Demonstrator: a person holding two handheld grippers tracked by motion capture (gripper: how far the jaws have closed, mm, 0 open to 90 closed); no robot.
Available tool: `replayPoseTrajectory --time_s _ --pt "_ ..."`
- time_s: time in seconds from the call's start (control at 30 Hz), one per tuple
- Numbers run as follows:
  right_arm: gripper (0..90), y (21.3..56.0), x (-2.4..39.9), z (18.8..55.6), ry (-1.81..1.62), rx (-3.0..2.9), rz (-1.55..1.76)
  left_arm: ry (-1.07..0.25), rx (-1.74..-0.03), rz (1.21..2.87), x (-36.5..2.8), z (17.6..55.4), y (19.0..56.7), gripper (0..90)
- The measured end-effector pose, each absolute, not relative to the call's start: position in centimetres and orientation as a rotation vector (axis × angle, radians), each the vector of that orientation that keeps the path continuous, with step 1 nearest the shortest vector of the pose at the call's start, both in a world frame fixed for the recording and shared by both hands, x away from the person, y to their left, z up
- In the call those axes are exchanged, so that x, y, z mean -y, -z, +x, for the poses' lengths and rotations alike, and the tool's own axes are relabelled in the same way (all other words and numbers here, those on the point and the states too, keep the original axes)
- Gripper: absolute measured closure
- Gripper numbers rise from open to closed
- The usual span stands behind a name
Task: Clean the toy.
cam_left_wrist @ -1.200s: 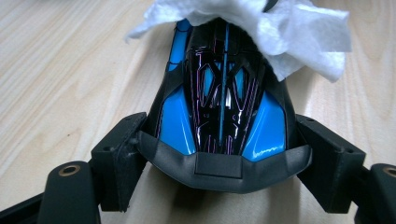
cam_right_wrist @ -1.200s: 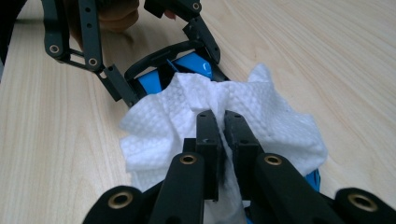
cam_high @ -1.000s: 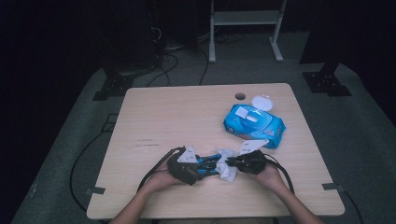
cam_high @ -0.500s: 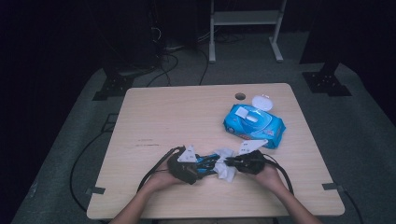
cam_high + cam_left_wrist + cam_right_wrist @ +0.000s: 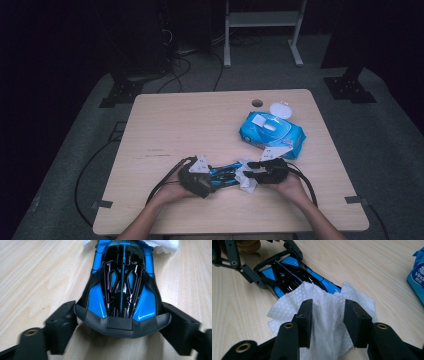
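— Where's the toy car (image 5: 226, 175)?
— On the bench (image 5: 200, 125), its rear pinched in my left claw (image 5: 120, 322).
— And your right claw (image 5: 328, 322)?
— It's just been opening; jaws spread, the white wipe (image 5: 327, 305) draped on the car's nose between them.

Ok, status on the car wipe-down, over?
Left gripper clamped on the blue toy car. Right gripper jaws just opened, white wipe loose between them, draped over car's far end. Wipes pack clear of the work.
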State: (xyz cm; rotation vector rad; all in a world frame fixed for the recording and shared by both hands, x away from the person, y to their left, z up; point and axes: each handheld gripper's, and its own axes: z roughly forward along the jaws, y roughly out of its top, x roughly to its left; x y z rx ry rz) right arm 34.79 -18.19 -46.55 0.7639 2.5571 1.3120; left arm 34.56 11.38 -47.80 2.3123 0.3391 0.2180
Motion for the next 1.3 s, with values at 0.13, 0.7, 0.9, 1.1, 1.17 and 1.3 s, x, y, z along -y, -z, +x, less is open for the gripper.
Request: replayPoseTrajectory --time_s 0.13,0.7,0.9,1.1,1.17,1.3 --pt "68.9 47.0 18.2 35.2 -1.339 -2.555 0.812 -0.222 -0.338 2.313 -11.3 34.5 47.8 23.6" --pt "85.2 46.2 16.1 34.0 -1.268 -2.556 0.665 -0.237 -0.339 2.321 -11.1 34.4 47.7 23.6" --pt "85.3 45.9 15.3 33.8 -1.308 -2.57 0.656 -0.239 -0.334 2.322 -11.0 34.4 47.7 23.7" --pt "85.4 45.4 11.9 33.6 -1.34 -2.624 0.53 -0.238 -0.345 2.317 -10.8 34.4 47.8 23.7" --pt "85.4 45.6 10.6 33.6 -1.352 -2.648 0.509 -0.239 -0.344 2.316 -10.8 34.4 47.8 23.7" --pt "85.4 46.0 8.2 33.5 -1.353 -2.687 0.456 -0.238 -0.341 2.319 -10.9 34.4 47.7 23.7"
